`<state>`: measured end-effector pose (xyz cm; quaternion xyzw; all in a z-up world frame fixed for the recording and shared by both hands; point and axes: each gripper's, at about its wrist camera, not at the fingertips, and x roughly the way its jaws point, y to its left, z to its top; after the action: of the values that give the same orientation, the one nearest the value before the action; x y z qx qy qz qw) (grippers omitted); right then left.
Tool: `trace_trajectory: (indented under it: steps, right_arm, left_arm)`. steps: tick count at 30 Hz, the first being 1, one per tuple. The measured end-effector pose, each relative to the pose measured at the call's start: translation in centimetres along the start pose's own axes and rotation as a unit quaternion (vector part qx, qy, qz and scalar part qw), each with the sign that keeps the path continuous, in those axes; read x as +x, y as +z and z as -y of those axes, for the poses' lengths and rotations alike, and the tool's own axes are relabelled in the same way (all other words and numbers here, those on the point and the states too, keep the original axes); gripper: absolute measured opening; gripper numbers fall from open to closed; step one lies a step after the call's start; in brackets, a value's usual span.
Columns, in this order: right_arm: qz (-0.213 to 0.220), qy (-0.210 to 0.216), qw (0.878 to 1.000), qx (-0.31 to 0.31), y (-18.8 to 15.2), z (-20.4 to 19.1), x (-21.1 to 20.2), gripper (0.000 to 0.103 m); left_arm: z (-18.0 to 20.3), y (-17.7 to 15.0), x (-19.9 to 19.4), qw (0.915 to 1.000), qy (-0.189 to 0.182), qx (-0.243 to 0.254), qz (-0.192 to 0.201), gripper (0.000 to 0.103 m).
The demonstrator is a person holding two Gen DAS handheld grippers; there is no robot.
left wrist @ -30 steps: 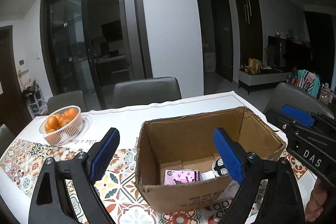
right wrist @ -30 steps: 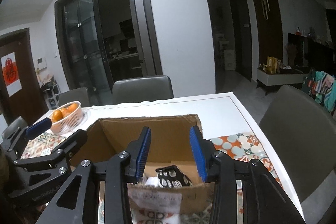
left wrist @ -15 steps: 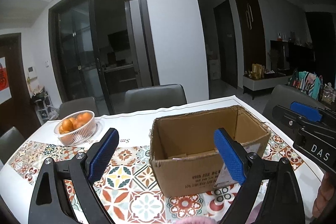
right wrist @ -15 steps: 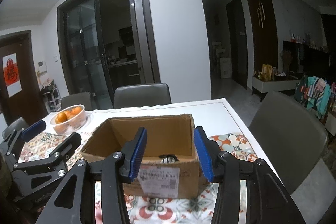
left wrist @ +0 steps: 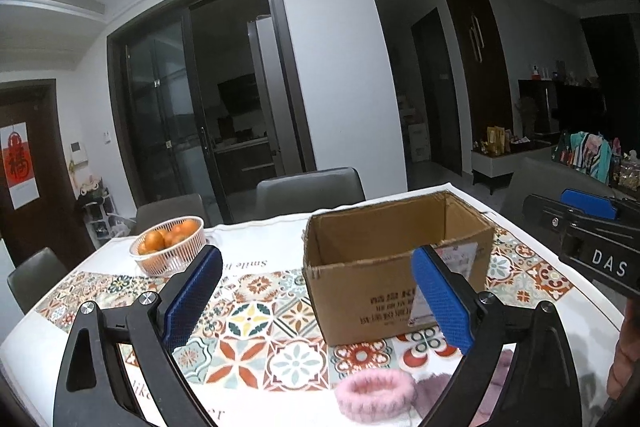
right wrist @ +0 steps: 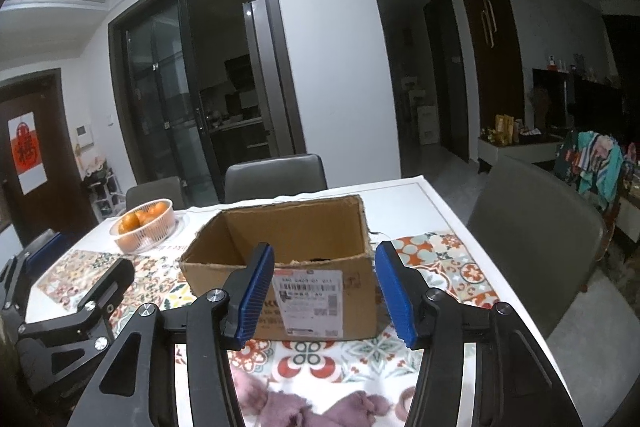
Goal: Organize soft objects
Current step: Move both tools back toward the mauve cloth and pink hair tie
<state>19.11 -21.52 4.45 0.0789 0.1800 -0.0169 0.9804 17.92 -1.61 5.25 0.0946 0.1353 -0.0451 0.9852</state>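
Patterned cloth covers the white table (left wrist: 48,311), with a cardboard box (left wrist: 396,267) at its middle and a basket of oranges (left wrist: 168,243) at ten o'clock from it. Both grippers hang back from the box with nothing between their jaws: the left gripper (left wrist: 316,303) is spread wide, and the right gripper (right wrist: 326,297) has just been opening. A pink fluffy band (left wrist: 374,393) lies at six o'clock from the box, beside mauve fuzzy fabric (right wrist: 316,407). To do this well, dip low, straddle the band's rim and squeeze gently, since the plush will compress.
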Motion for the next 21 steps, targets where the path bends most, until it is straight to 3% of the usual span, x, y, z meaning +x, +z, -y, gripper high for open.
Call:
trace_trajectory:
  steps: [13, 21]
  right_arm:
    - [-0.033, -0.002, 0.999, -0.006, -3.1, 2.6, -1.8, 0.055]
    - [-0.058, -0.004, 0.998, -0.023, -5.7, 4.6, -2.1, 0.055]
  left_arm:
    - [2.9, -3.5, -2.6, 0.9992, -0.027, -0.013, -0.027, 0.097]
    - [5.2, -6.0, -3.0, 0.9958, -0.054, -0.025, -0.069, 0.097]
